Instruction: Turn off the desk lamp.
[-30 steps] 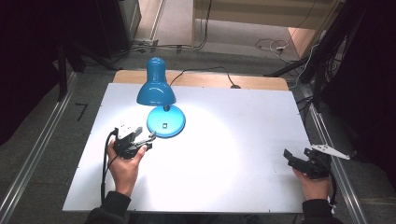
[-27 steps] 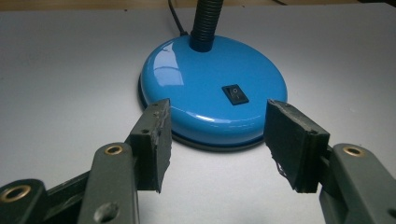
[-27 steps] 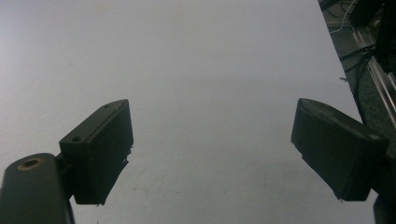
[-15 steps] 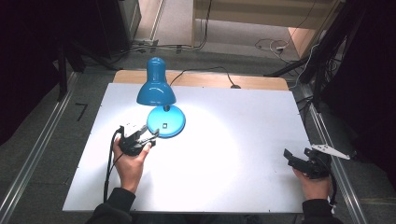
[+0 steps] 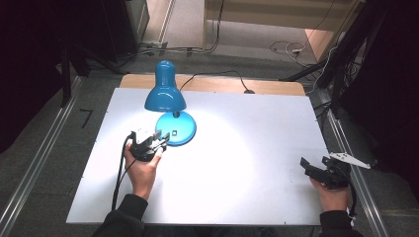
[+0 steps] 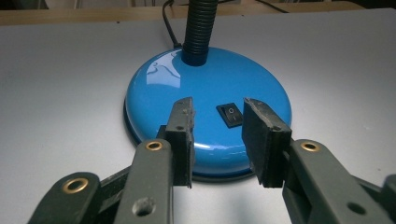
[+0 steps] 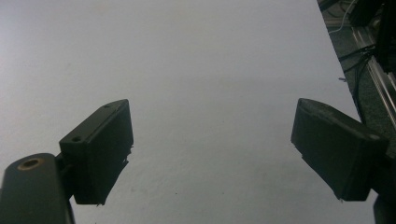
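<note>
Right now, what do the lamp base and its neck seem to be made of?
Lamp base: looks like glossy blue painted metal, possibly plastic; sharp highlights on its dome. Neck: black, ribbed, likely a flexible gooseneck; material unclear. The switch looks like black plastic.

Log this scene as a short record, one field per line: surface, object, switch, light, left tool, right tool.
surface: white table
object: blue lamp, base at left centre of table, shade tipped down
switch: black rocker switch on top of base
light: bright pool on the table beside the base, so the lamp looks on
left tool: open, jaws partly apart, over the near edge of the base, switch seen between them, not touching it
right tool: wide open, holding nothing, near the table's right edge
</note>
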Demonstrator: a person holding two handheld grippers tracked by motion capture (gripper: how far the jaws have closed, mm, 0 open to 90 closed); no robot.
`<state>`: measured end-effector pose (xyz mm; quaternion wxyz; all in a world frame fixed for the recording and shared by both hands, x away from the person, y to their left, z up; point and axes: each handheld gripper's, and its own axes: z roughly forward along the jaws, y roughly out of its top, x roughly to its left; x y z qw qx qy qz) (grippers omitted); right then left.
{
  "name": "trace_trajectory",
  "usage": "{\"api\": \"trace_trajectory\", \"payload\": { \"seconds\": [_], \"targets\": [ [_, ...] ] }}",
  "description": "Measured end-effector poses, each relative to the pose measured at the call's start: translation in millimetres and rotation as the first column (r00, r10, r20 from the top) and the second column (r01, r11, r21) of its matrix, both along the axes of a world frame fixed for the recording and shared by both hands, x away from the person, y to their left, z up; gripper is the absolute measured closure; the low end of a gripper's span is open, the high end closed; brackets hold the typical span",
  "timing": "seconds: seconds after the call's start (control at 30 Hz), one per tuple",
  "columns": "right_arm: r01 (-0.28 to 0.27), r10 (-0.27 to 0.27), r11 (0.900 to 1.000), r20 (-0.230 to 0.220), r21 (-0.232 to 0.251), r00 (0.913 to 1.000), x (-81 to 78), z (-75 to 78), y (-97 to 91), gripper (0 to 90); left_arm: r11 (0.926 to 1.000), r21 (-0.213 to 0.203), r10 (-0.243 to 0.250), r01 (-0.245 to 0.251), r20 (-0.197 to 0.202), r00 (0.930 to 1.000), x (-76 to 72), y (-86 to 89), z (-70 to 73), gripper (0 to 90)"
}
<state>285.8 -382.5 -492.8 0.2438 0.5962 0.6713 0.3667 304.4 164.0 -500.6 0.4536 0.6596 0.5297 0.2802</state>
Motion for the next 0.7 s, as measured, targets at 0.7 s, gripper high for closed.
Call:
{"api": "trace_trajectory", "payload": {
  "seconds": [0.7],
  "targets": [
    [0.004, -0.004, 1.0, -0.001, -0.002, 1.0, 0.5, -0.3, 0.1, 11.5, 0.9996, -0.007, -0.029, 0.029, -0.014, 0.9995, 9.0, -10.9, 0.8, 90.0]
  ]
}}
